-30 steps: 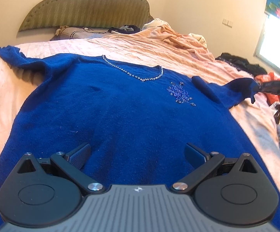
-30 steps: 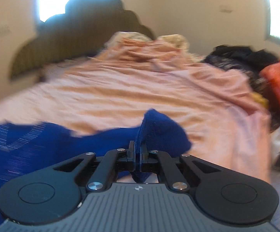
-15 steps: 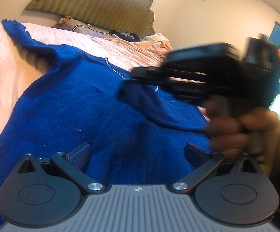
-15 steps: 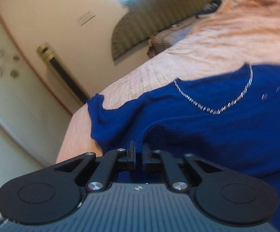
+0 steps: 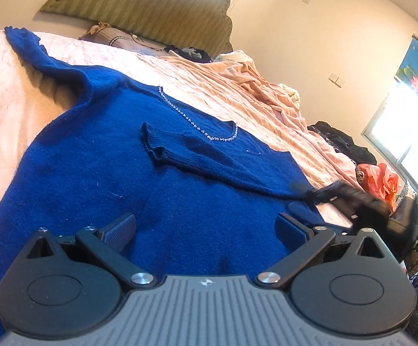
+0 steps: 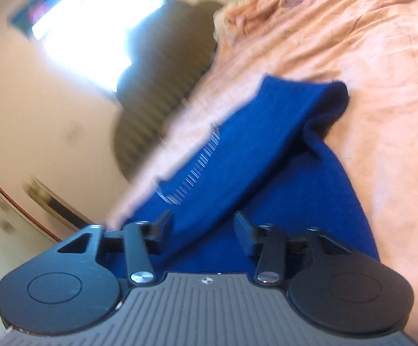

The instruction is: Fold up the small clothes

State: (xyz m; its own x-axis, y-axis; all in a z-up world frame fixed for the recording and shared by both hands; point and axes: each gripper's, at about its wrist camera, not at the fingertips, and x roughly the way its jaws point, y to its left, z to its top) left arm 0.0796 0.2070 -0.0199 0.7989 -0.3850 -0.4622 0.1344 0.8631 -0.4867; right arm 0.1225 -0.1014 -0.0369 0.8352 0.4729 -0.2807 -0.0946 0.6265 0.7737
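A dark blue knit sweater (image 5: 99, 178) with a beaded neckline (image 5: 197, 124) lies spread on the pink bedsheet (image 5: 4, 86). Its right sleeve (image 5: 209, 158) is folded across the chest; the left sleeve (image 5: 35, 54) stretches out toward the far left. My left gripper (image 5: 206, 227) stands open low over the sweater's hem. In the left wrist view my right gripper (image 5: 353, 199) shows blurred at the sweater's right edge. In its own view my right gripper (image 6: 203, 227) is open, with the folded sleeve (image 6: 255, 144) lying free ahead of it.
A padded olive headboard (image 5: 139, 8) stands at the far end of the bed. Crumpled peach bedding (image 5: 266, 86) is heaped at the far right. Dark clothes (image 5: 341, 141) and an orange plastic bag (image 5: 382, 181) lie beside the bed under a window (image 5: 410, 150).
The right gripper carried the right sleeve across the chest, let go of it and opened, then drew back to the sweater's right edge. The left gripper stayed open over the hem.
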